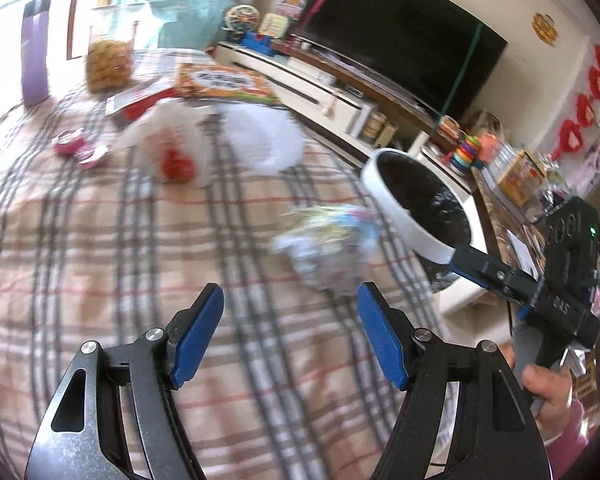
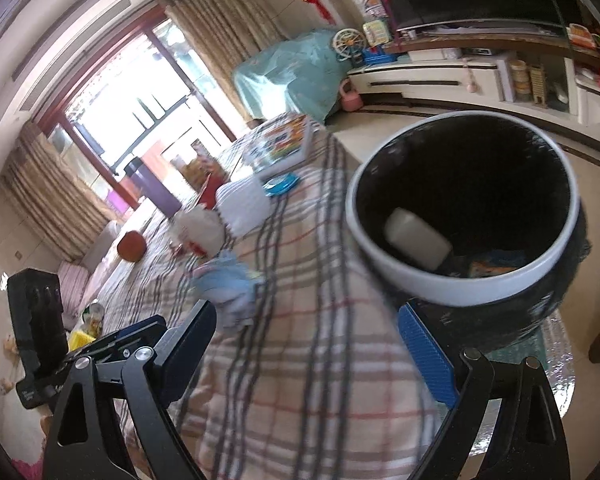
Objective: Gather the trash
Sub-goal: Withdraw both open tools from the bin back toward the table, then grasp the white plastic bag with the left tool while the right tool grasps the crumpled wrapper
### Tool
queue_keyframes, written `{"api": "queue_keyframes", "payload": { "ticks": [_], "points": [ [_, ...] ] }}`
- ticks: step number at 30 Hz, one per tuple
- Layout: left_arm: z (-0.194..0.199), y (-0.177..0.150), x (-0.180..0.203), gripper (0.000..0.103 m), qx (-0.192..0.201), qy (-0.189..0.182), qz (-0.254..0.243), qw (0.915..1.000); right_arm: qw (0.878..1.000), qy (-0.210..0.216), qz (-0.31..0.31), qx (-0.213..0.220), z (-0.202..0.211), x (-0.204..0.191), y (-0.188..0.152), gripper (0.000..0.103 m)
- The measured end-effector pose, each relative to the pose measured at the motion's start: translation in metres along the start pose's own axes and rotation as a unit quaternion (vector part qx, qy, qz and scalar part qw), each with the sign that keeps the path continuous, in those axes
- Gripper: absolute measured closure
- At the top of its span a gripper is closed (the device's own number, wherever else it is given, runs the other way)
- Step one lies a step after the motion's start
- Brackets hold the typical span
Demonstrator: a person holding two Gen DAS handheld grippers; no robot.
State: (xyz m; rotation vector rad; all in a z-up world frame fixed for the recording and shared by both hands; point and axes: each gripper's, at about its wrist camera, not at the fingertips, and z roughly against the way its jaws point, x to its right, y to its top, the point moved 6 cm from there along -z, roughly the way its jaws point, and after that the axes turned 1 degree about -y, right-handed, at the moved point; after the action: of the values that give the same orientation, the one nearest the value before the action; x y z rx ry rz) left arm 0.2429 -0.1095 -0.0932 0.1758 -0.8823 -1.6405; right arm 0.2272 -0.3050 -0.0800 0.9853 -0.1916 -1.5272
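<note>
My left gripper [image 1: 290, 334] is spread and empty above the plaid cloth [image 1: 100, 264]. Crumpled wrapper trash [image 1: 328, 244] lies just ahead, near the table's right edge. My right gripper [image 2: 306, 342], also spread, is at the bin [image 2: 464, 208]; whether it touches, I cannot tell. A hasty grab may knock the wrapper overboard. Beyond: 1 tissue heap [image 1: 260, 136], 1 jar [image 1: 110, 52].

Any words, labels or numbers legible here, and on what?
No text reads for certain.
Orange box, white label: print blurred.
Right claw, black housing: pale marks, too blurred.
Wall ornaments: signs too small.
</note>
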Motion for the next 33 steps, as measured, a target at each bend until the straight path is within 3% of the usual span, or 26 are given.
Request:
{"api": "queue_keyframes", "payload": {
  "ticks": [9, 18, 33],
  "points": [
    [0.007, -0.008, -0.056, 0.032, 0.002, 0.034, 0.043, 0.9985, 0.999, 0.007, 0.041, -0.018, -0.026, -0.041, -0.017, 0.009],
    [0.001, -0.003, -0.086, 0.032, 0.000, 0.050, 0.059, 0.9970, 0.997, -0.013, 0.071, -0.018, -0.049, -0.061, -0.026, 0.010],
    [-0.044, 0.061, -0.092, 0.027, 0.016, 0.064, 0.061, 0.9959, 0.997, -0.024, 0.064, -0.022, -0.074, -0.058, -0.014, 0.011]
  ]
}}
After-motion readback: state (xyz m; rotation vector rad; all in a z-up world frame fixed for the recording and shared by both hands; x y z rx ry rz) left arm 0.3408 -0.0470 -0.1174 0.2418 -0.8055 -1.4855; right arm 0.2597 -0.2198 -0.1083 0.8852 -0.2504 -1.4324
